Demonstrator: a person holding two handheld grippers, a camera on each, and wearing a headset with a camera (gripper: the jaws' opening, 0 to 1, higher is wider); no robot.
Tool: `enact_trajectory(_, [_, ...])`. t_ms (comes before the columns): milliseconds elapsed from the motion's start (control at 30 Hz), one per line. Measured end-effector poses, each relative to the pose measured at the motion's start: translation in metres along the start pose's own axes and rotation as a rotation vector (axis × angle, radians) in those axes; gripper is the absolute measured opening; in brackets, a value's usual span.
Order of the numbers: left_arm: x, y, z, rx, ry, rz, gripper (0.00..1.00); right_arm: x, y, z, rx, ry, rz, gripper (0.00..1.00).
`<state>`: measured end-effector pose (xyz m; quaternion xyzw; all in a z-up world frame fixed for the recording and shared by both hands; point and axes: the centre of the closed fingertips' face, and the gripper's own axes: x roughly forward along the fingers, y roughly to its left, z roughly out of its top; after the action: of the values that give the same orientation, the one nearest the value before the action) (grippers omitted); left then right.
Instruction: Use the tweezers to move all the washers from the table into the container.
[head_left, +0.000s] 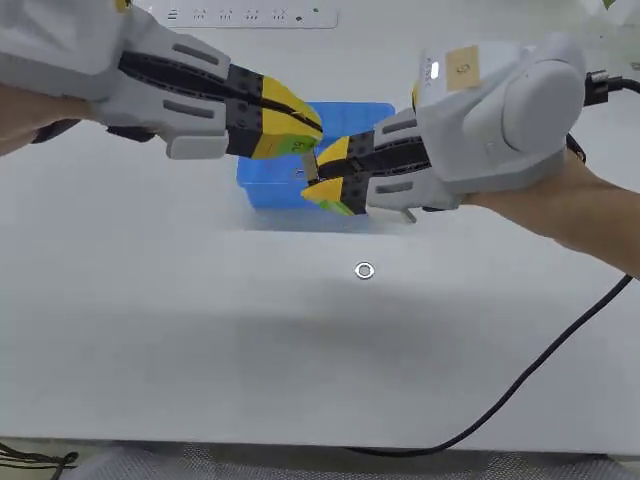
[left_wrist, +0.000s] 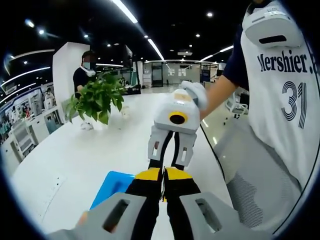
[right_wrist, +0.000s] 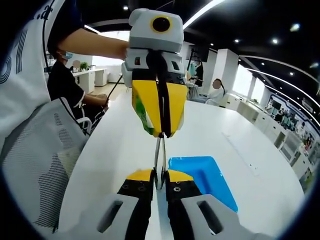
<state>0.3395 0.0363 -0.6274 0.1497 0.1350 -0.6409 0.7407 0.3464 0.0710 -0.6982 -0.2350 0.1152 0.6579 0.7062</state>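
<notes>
The main risk here is dropping the tweezers (right_wrist: 160, 156), because both tools grip them at once. In the right gripper view the thin metal legs run up the middle of the frame, from the right gripper (right_wrist: 160, 181) at the bottom to the yellow tips of the left gripper (right_wrist: 161, 132) above. Both pairs of jaws are narrow and pinched on that one tool. If one side lets go before the other has a firm hold, the tweezers could slip out. They would likely fall into the blue container (head_left: 362, 116), which sits just behind and under the meeting point in the upper centre of the head view, or onto the table (head_left: 200, 330). A pull or twist between the two hands could also bend the legs, or leave the tweezers crooked in whichever jaws keep them, so the tips would not close squarely. Squeezing the legs fully shut carries its own problem, since the tips could not then open around anything. One washer (head_left: 364, 271) lies flat on the table, alone in the centre of the head view, nearer the viewer than the container and apart from it. It is small and flat, so I judge that a skewed grip would push it along the smooth top rather than lift it. The black cable (head_left: 520, 380) across the lower right of that view could catch the washer if the right hand swings low.
</notes>
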Motion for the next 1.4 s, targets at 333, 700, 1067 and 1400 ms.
enact_trajectory(333, [0.003,0.034,0.007,0.04,-0.006,0.006,0.05,-0.001,-0.037,0.002,0.003,-0.014,-0.067,0.1])
enact_trajectory(700, [0.014,0.064,-0.014,0.042,0.017,0.0,0.05,0.015,-0.067,-0.024,0.006,0.022,-0.077,0.1])
enact_trajectory(1067, [0.027,0.081,-0.057,-0.016,0.065,-0.005,0.05,0.043,-0.073,-0.061,0.071,0.072,-0.031,0.1])
enact_trajectory(1400, [0.034,0.083,-0.074,-0.057,0.073,-0.012,0.05,0.052,-0.066,-0.077,0.098,0.088,-0.003,0.1])
